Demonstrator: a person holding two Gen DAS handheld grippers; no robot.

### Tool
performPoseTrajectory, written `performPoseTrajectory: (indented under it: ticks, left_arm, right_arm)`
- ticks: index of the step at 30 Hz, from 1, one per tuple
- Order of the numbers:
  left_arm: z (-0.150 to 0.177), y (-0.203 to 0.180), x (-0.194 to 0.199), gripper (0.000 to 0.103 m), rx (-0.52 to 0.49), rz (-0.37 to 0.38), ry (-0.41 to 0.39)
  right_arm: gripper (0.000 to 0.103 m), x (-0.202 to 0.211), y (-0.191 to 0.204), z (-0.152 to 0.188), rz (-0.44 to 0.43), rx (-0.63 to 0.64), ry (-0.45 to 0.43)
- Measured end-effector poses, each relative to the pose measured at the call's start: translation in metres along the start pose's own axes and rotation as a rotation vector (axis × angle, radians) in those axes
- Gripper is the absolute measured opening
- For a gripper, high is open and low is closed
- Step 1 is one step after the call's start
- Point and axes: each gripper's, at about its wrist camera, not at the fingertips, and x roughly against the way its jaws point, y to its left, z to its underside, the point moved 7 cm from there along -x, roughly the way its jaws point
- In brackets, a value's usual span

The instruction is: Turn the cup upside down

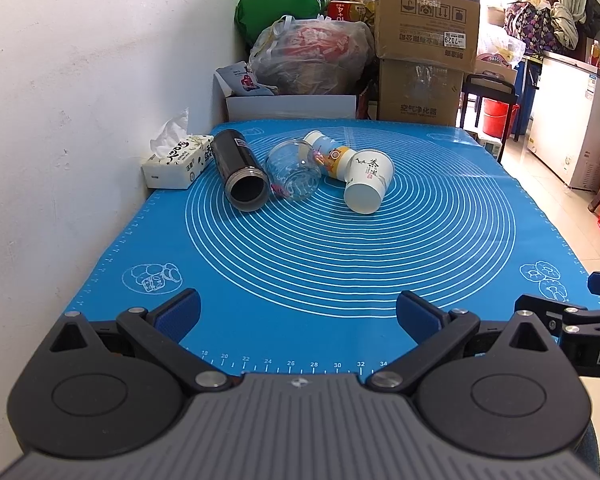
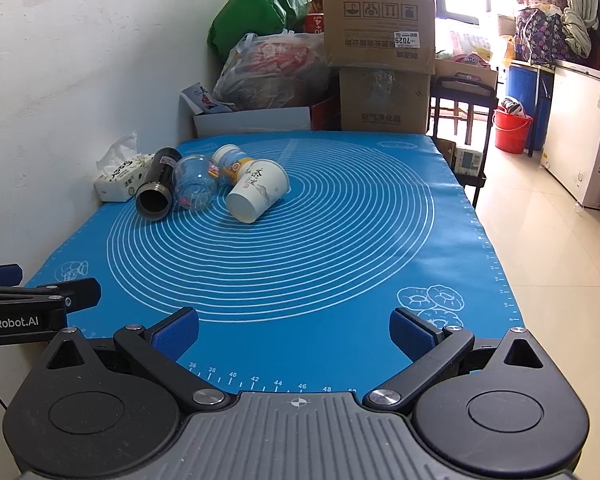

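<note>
Left wrist view only: the mouth of the paper cup (image 1: 366,178) faces the camera almost squarely; the tip of the right gripper (image 1: 556,304) juts in at the lower right edge.
Right wrist view only: the paper cup (image 2: 257,191) shows more of its printed side; part of the left gripper (image 2: 40,296) enters at the lower left edge, and a red bucket (image 2: 512,129) stands fully visible on the floor.
Cups: four lie on their sides in a cluster on the far left part of the blue mat (image 1: 340,280): a black flask (image 1: 240,170), a clear glass cup (image 1: 294,176) just beside it, a printed tumbler (image 1: 330,154) behind, and the paper cup nearest the centre rings.
Tissue box: (image 1: 176,160) against the wall, left of the flask.
Left gripper: (image 1: 298,314) low over the near mat edge, fingers spread wide, holding nothing, well apart from the cups.
Right gripper: (image 2: 294,328) level beside it, fingers likewise spread and empty.
</note>
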Motion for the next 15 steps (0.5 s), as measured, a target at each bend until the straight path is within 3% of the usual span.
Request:
performPoseTrajectory:
  ticks: [15]
  left_arm:
    - [0.0005,0.0002,0.0003,0.102,0.000,0.000,-0.001]
  right_arm:
    - [0.103,-0.0014,0.0029,-0.0027,-0.003,0.014,-0.001]
